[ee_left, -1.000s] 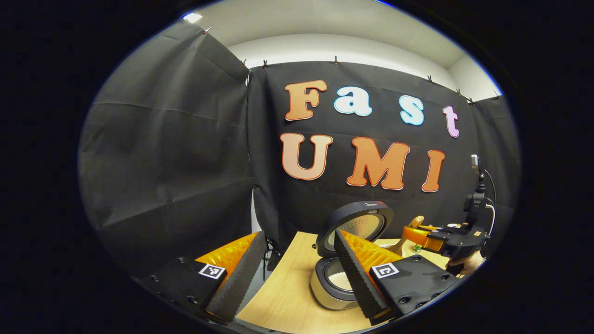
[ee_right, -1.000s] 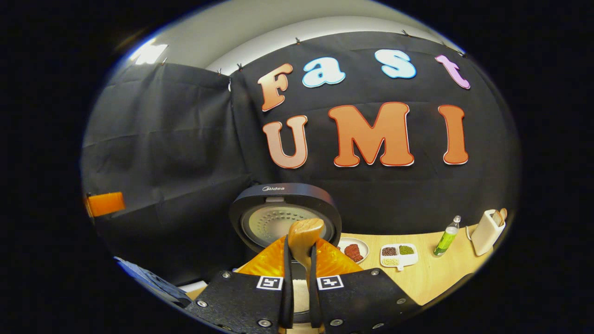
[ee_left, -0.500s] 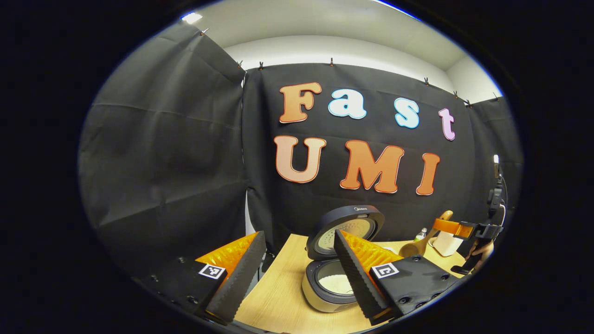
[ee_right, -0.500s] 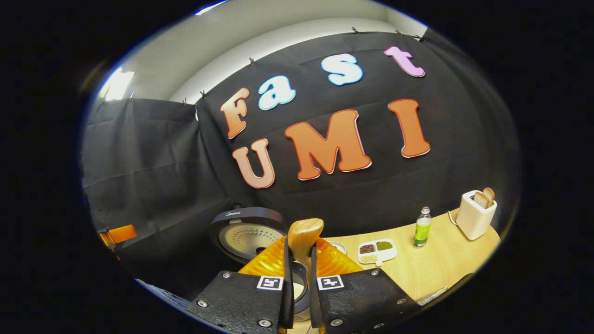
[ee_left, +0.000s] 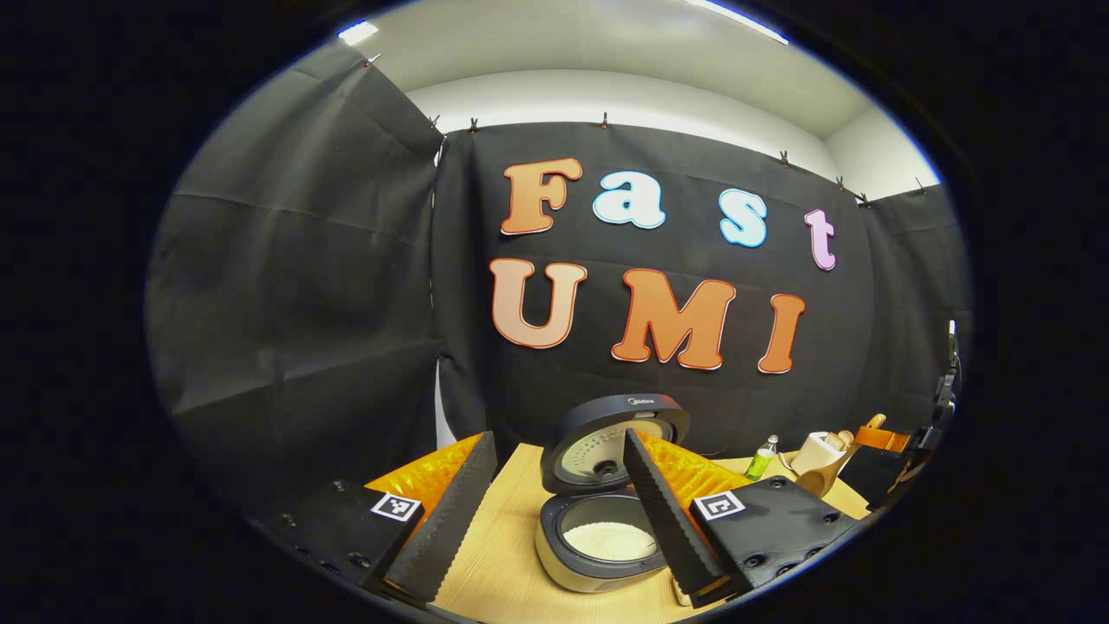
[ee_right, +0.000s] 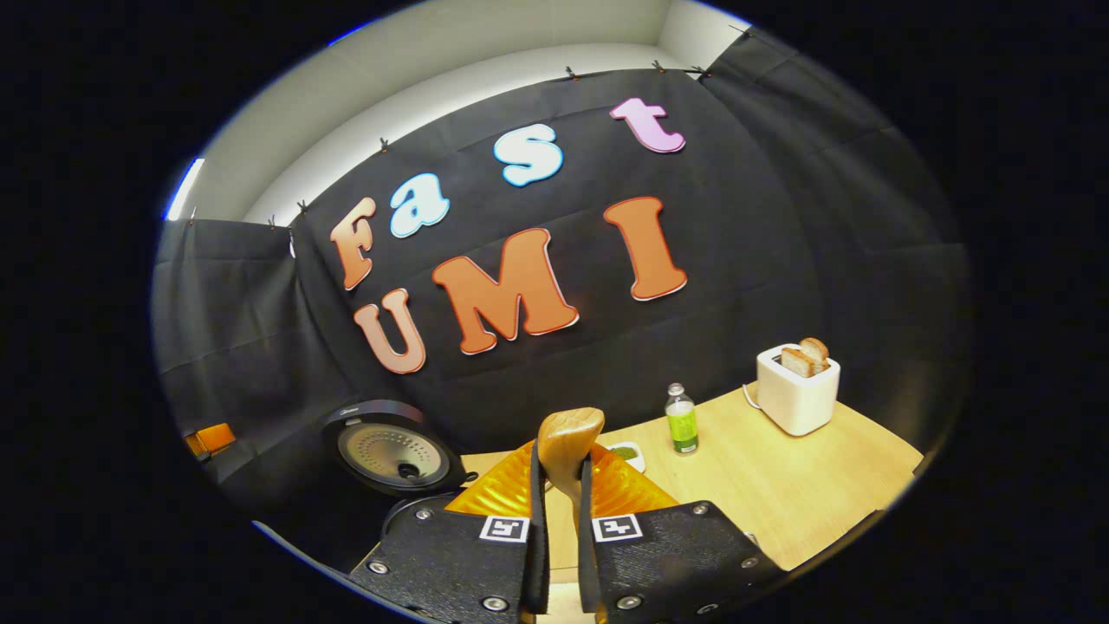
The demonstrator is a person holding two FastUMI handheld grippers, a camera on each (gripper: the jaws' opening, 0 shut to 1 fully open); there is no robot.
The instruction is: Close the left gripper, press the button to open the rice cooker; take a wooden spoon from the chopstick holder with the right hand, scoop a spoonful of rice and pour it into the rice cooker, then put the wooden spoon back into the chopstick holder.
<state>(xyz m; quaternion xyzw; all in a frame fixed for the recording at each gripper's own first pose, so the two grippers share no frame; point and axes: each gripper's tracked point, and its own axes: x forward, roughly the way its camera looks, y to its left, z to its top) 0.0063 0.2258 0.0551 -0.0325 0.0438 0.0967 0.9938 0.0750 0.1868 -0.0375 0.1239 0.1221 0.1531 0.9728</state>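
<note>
The rice cooker [ee_left: 598,555] stands open on the wooden table [ee_left: 494,572], its round lid [ee_left: 613,440] upright and white rice [ee_left: 611,542] in the pot. My left gripper [ee_left: 559,436] is open, with one finger on each side of the cooker and apart from it. The right gripper [ee_right: 559,459] is shut on the handle of a wooden spoon [ee_right: 570,436], whose bowl sticks up between the fingers. In the left gripper view that right gripper [ee_left: 884,442] holds the wooden spoon [ee_left: 827,472] at the far right, away from the cooker. The cooker lid [ee_right: 394,451] lies at the lower left of the right gripper view.
A white box [ee_right: 797,390] with two brown pieces sticking out of its top stands at the back right of the table [ee_right: 780,485]. A green bottle [ee_right: 682,420] and a small compartment dish [ee_right: 625,452] sit beside it. The booth's black cloth closes the back.
The right gripper has swung to the right with the spoon, away from the cooker and toward the bottle and white box. The left gripper stays open, its view shifted a little.
</note>
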